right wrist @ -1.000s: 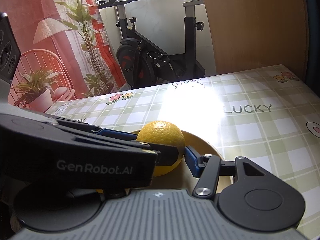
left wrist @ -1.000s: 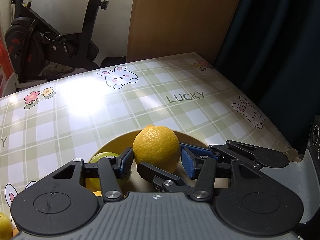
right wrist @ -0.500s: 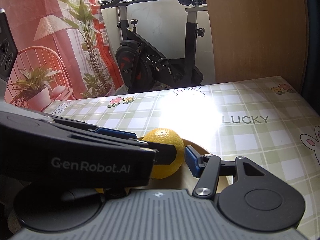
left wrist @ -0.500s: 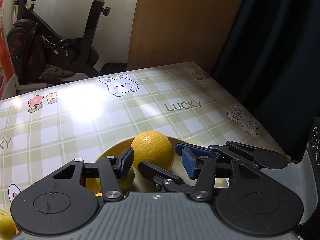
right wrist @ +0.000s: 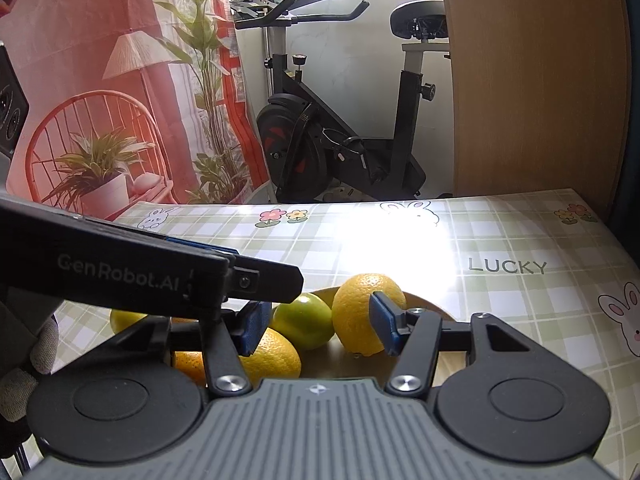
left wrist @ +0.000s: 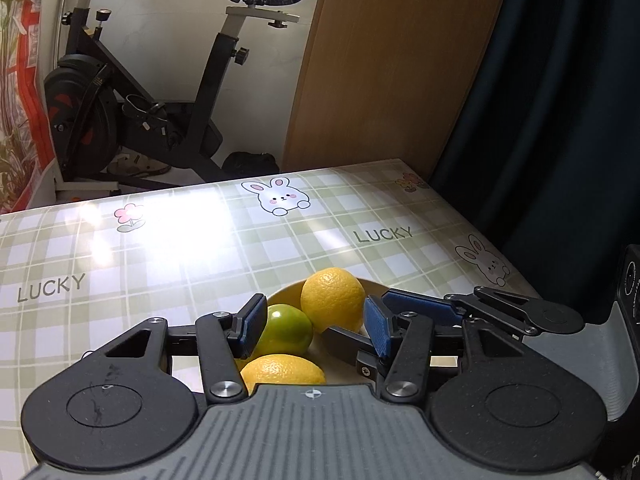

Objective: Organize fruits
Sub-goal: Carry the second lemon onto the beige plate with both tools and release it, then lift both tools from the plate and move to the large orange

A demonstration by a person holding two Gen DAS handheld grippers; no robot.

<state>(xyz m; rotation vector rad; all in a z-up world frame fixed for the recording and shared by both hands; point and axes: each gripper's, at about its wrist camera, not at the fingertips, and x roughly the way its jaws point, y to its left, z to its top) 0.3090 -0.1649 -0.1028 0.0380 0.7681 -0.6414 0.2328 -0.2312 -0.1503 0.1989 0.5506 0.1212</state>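
Left hand-held gripper (left wrist: 314,326), released, its blue-padded fingers (left wrist: 253,322) spread apart above a shallow yellow round bowl (left wrist: 286,292) on the worktop (left wrist: 200,248), which is covered by a green-and-white checked cloth printed with rabbits, flowers and the word LUCKY; within the bowl, a round yellow-orange citrus fruit (left wrist: 333,305) at the far side, a glossy green round fruit (left wrist: 285,330) touching it on the left, and a second yellow citrus fruit (left wrist: 282,369) nearest the camera, partly hidden by the gripper body. Neither blue pad touches a fruit in the left wrist view; the fruits lie lower, between and beyond the pads. Right hand-held gripper (right wrist: 318,326), likewise released and grasping nothing, over the same bowl (right wrist: 424,304); its right pad (right wrist: 382,320) overlaps the round yellow-orange citrus fruit (right wrist: 366,312) in this view, though whether it touches the peel is hard to judge. The green fruit (right wrist: 306,320) sits just left of that citrus; the nearer yellow citrus (right wrist: 272,356) lies below the left pad; another yellow fruit (right wrist: 126,318) shows at the left, partly behind the black finger of the left gripper (right wrist: 256,282) crossing the frame, and whether it is inside the bowl cannot be told. Background: a black exercise bike (right wrist: 340,136), a wooden panel (left wrist: 396,64), a dark curtain (left wrist: 560,100).
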